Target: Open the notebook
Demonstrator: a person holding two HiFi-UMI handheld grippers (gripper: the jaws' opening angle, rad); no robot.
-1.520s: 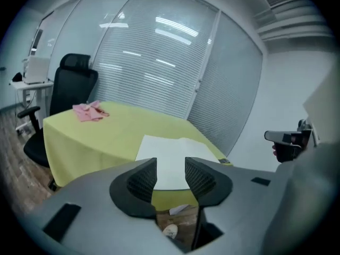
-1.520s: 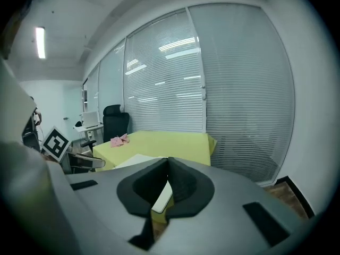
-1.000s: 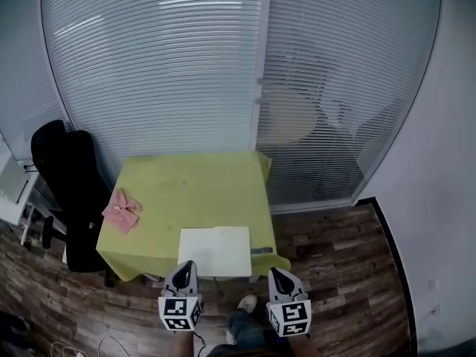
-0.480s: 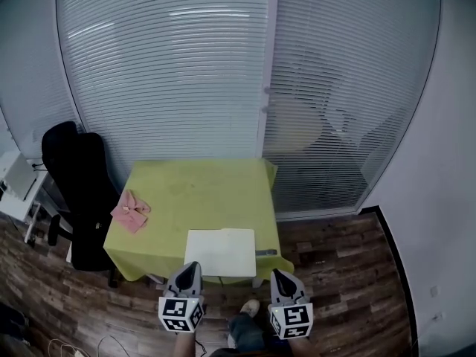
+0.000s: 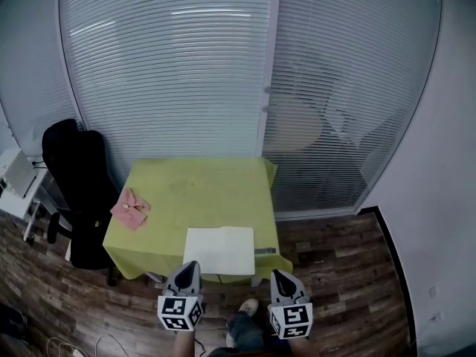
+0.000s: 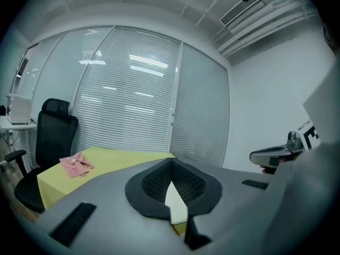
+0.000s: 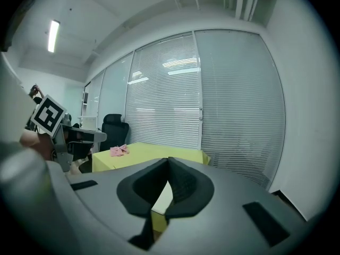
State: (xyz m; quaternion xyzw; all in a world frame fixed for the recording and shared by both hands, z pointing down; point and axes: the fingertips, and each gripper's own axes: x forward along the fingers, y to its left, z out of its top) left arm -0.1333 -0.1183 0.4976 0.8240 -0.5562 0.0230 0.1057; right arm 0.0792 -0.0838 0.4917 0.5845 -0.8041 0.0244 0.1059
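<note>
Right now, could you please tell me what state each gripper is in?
The left grey two-jaw gripper: shut, holding nothing.
The right grey two-jaw gripper: shut, holding nothing.

A lime-green cloth-covered table (image 5: 195, 192), a white rectangular notebook (image 5: 219, 250), a pink folded cloth (image 5: 130, 209), a black office chair (image 5: 74, 173), a brown streaked wood-plank floor (image 5: 335, 274), pale horizontally striped blinds (image 5: 163, 65)

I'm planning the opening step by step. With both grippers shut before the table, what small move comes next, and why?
Probably ease the right gripper forward to the notebook's near edge. The notebook lies flat at the table's front, untouched. The right gripper and left gripper are both shut, empty and held short of it, so neither can touch it yet.
</note>
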